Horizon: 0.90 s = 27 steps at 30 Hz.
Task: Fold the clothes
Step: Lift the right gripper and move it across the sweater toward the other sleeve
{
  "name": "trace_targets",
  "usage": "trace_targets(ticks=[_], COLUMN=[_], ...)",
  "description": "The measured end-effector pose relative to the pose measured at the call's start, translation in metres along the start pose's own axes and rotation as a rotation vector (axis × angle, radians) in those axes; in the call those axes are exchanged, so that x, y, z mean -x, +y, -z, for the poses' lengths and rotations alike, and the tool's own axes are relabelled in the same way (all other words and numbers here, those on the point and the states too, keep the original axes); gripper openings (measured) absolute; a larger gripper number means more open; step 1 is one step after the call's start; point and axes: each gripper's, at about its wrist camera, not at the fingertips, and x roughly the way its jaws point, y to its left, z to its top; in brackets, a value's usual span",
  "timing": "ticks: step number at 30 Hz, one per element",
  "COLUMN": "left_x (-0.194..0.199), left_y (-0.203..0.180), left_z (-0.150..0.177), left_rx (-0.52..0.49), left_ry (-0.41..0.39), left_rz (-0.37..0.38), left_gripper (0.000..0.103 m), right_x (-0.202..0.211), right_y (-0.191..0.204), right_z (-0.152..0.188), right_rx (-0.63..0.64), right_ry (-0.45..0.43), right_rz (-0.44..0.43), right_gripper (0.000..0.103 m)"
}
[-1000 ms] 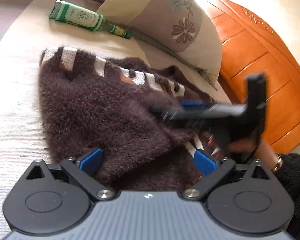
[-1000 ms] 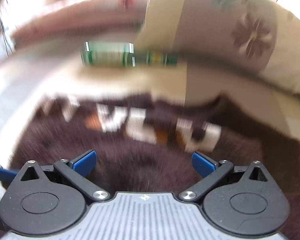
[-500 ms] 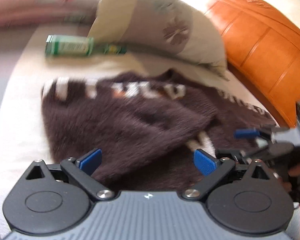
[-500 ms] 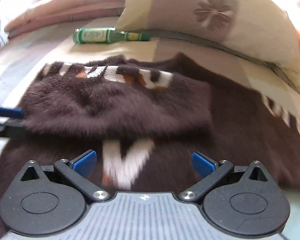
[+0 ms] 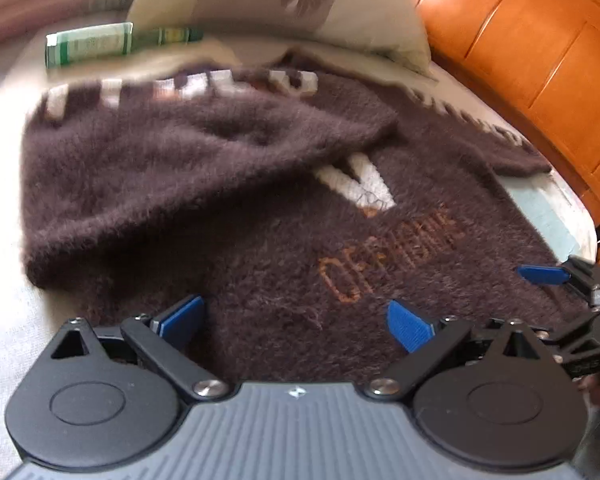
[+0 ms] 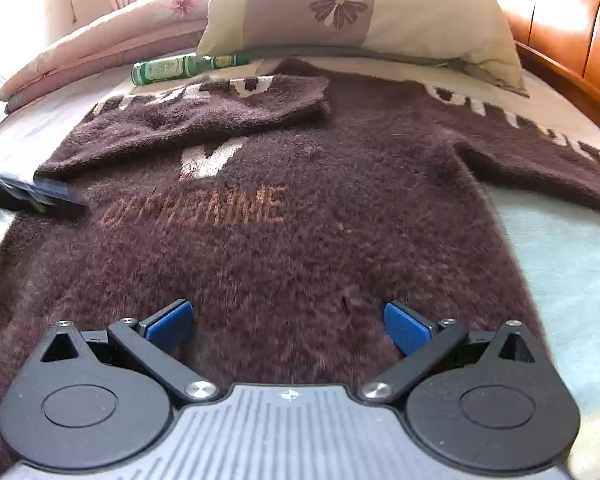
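Observation:
A fuzzy dark brown sweater [image 6: 300,208] with white and orange lettering lies flat on the bed. Its left sleeve [image 6: 204,120] is folded across the chest; the right sleeve [image 6: 540,160] stretches out to the right. My left gripper [image 5: 296,320] hovers open over the sweater's lower left part, nothing between its blue pads. My right gripper [image 6: 288,322] is open above the sweater's lower body, also empty. In the left wrist view the right gripper [image 5: 560,280] shows at the right edge; in the right wrist view the left gripper [image 6: 24,196] shows blurred at the left edge.
A green glass bottle [image 6: 180,66] lies on the bed behind the sweater. A floral pillow [image 6: 360,8] leans against the orange wooden headboard [image 5: 540,52]. A folded pink quilt [image 6: 100,48] sits at the back left. Pale bedsheet [image 6: 560,264] lies to the right.
Both grippers have pulled back toward the sweater's lower part. The right gripper, earlier crossing over the folded sleeve, has swung off to the right. The sleeve stays folded across the chest.

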Motion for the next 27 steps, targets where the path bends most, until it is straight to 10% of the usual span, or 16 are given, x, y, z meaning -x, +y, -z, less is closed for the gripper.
trace_targets(ticks=[16,27], left_x=[0.004,-0.015], left_y=[-0.048,-0.060], left_z=[-0.014,-0.012], left_rx=[-0.121,-0.170], left_ry=[-0.148,-0.059], left_rz=[0.073,0.070], left_gripper=[0.099,0.099], right_x=[0.033,0.039], right_y=[-0.016,-0.016], right_z=[0.052,0.053], right_rx=[-0.062,-0.059], right_ry=[-0.111,-0.080], right_rz=[0.074,0.085], right_gripper=[0.103,0.103])
